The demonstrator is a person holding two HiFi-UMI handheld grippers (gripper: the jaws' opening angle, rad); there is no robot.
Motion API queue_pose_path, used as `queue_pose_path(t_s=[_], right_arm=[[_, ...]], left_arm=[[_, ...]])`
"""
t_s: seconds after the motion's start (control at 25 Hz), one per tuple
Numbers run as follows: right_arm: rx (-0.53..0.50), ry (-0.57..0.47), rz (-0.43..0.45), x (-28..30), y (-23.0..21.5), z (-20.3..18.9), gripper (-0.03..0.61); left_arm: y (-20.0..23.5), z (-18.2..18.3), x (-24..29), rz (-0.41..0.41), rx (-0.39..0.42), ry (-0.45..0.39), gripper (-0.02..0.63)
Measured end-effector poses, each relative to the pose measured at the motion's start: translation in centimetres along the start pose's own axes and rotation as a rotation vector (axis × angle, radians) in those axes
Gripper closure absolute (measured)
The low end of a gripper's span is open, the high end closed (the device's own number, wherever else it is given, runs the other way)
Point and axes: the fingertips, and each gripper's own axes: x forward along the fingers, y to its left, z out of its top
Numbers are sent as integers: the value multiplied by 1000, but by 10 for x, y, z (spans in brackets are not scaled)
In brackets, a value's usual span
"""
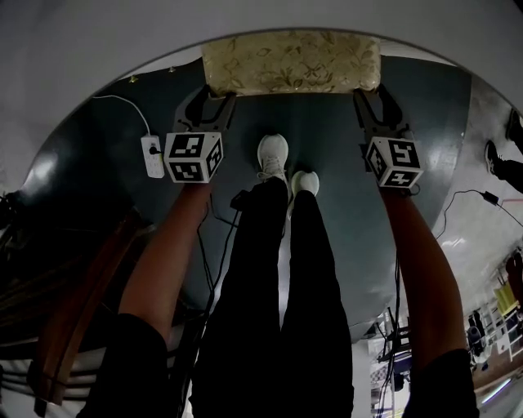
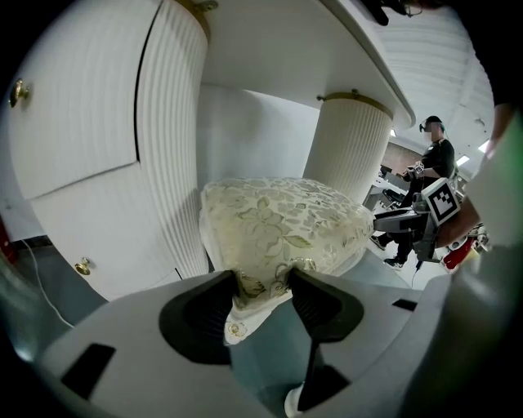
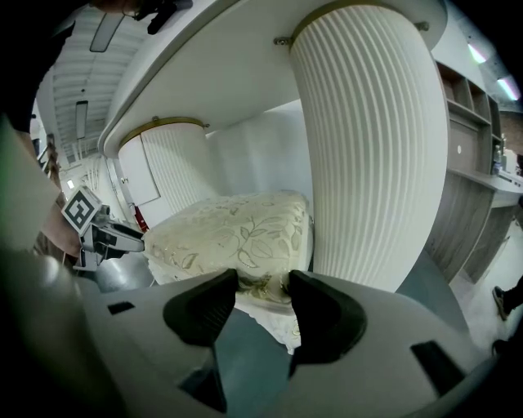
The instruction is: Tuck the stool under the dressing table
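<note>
The stool has a cream cushion with a gold leaf pattern, and its far part lies under the white dressing table top. My left gripper is shut on the stool's near left corner. On the near right corner my right gripper is shut. The stool sits between two ribbed white pedestals, one at left and one at right. In the right gripper view the cushion lies close beside the right pedestal.
A person's legs and white shoes stand on the dark floor behind the stool. A white power strip with a cable lies on the floor at left. A dark wooden piece is at the lower left. Another person stands far off.
</note>
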Motion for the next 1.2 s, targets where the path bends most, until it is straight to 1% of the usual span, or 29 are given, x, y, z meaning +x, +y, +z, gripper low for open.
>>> queue_pose_path(t_s=[0.16, 0.32, 0.36, 0.52, 0.64, 0.76, 0.84, 0.92, 1.08, 1.2], right_arm=[[4, -6, -8, 1, 0, -1, 344], [-7, 3, 7, -1, 0, 0, 344], [-8, 7, 9, -3, 0, 1, 344], [-21, 17, 21, -21, 11, 10, 342], [-11, -2, 38, -42, 25, 26, 342], [14, -16, 53, -70, 41, 43, 342], [43, -32, 53, -91, 52, 61, 342], [63, -47, 39, -116, 63, 84, 342], [76, -91, 4, -179, 92, 156, 342], [93, -94, -6, -242, 114, 210, 342]], left_arm=[[0, -1, 0, -9, 11, 5, 382], [-1, 0, -2, -18, 33, -13, 382], [-2, -1, -4, -24, 31, -18, 380], [-8, -1, -16, -48, -17, -43, 381], [-22, 11, -34, -56, -12, -75, 382], [-42, 38, -67, -53, -18, -138, 381], [-53, 58, -91, -44, -53, -172, 382], [-69, 79, -118, -57, -86, -183, 382], [-103, 140, -194, -99, -81, -220, 382], [-137, 187, -257, -126, -118, -242, 382]])
